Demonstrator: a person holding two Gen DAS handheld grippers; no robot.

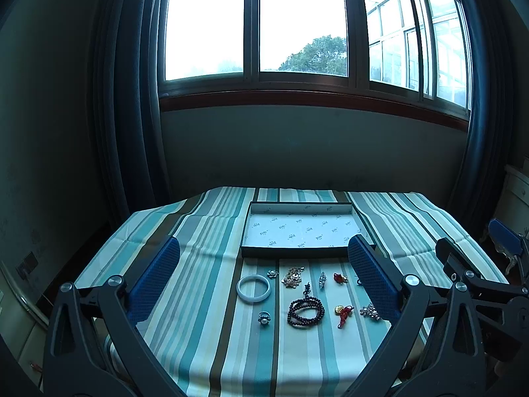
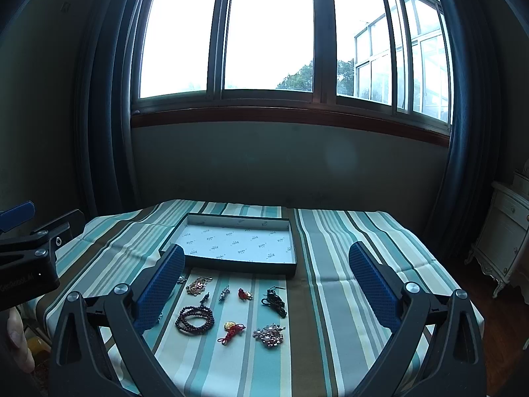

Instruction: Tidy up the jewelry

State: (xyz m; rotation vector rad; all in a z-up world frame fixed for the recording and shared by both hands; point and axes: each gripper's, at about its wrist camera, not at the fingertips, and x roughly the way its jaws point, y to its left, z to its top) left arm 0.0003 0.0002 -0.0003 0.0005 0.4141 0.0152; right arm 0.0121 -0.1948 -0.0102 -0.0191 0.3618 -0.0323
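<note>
A shallow dark-rimmed tray (image 1: 246,231) (image 2: 292,248) with a white printed lining lies bare on the striped cloth. In front of it jewelry is spread out: a white bangle (image 1: 253,288), a dark bead bracelet (image 1: 305,311) (image 2: 194,318), a pearl ring (image 1: 264,317), a gold chain piece (image 1: 293,276) (image 2: 198,285), red knot charms (image 1: 343,312) (image 2: 231,330), a pearl brooch (image 1: 370,311) (image 2: 269,334) and a dark hair clip (image 2: 274,301). My left gripper (image 1: 263,251) hangs open above the cloth, holding nothing. My right gripper (image 2: 267,258) is open too, over the pieces.
The table (image 1: 205,347) with its teal striped cloth stands under a wide window (image 1: 258,23). Dark curtains (image 1: 132,99) hang at both sides. A white cabinet (image 2: 506,238) is at the right. A person's hand (image 2: 18,340) shows at the left edge of the right wrist view.
</note>
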